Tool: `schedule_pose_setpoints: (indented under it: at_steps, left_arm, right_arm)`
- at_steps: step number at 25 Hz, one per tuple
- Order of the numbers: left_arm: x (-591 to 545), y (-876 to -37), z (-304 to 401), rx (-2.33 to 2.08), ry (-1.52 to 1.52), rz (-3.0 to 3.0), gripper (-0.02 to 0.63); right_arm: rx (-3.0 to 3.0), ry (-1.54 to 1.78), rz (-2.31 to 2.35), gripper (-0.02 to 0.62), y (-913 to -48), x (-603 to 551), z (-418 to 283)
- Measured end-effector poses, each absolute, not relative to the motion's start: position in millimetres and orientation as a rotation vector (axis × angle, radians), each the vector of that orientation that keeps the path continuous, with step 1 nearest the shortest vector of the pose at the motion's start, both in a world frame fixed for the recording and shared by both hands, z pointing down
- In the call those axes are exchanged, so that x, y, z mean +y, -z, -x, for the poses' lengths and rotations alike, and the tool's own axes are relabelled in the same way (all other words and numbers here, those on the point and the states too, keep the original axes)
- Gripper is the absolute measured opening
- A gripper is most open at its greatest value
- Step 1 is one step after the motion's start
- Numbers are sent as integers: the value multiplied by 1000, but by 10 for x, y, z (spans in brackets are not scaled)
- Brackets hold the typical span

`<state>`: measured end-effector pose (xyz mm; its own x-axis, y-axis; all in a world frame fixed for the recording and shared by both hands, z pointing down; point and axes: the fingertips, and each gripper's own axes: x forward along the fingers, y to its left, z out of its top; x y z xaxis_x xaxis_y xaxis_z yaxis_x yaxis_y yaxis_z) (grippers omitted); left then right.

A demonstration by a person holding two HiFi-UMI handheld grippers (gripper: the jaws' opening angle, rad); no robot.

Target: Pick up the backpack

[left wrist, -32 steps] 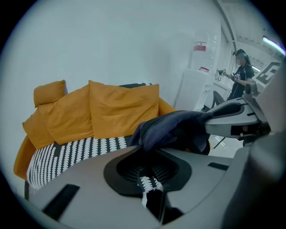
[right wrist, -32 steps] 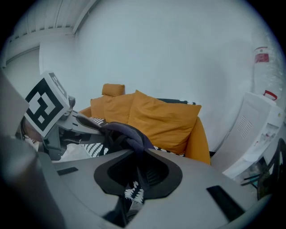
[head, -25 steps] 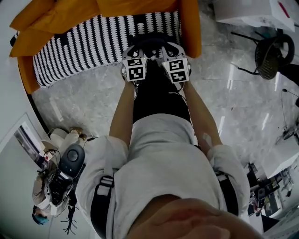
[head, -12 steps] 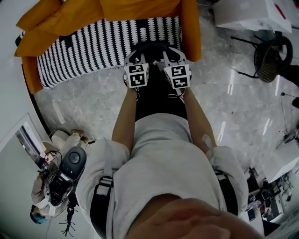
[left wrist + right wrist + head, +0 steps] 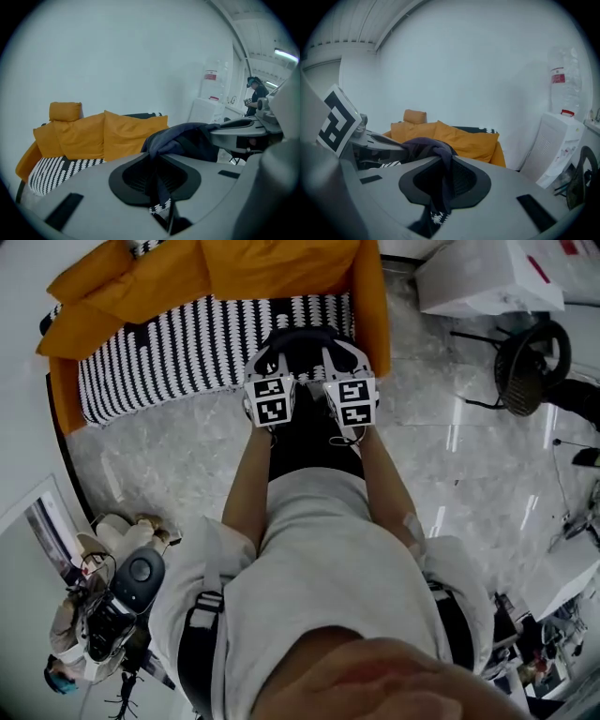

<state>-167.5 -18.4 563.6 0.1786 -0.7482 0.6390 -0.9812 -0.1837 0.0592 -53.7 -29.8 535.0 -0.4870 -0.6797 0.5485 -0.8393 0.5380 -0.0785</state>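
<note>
A dark backpack hangs between the person's forearms in front of the sofa. My left gripper is shut on a fold of the backpack's dark strap, which runs down between the jaws. To the right of it, my right gripper is shut on another dark strap of the same bag. The two grippers are close side by side at the bag's top. In the left gripper view, the bunched dark fabric of the backpack lies over toward the right gripper. The lower part of the bag is hidden behind the person's body.
An orange sofa with a black-and-white patterned seat and orange cushions stands just ahead. White boxes and a black wire chair are at the right. A white water dispenser stands by the wall. Another person is low at the left.
Both grippers have risen together with the backpack's straps held in them. The sofa seat now shows further below and behind them.
</note>
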Motion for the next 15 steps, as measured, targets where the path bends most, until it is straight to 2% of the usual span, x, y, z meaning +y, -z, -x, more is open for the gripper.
schedule_pose_setpoints:
  at_steps: [15]
  left_arm:
    - [-303,-4456,1471,-1736,-526,-2151,55]
  right_arm:
    - [-2459,-285,-1295,64,-4227,-373,346]
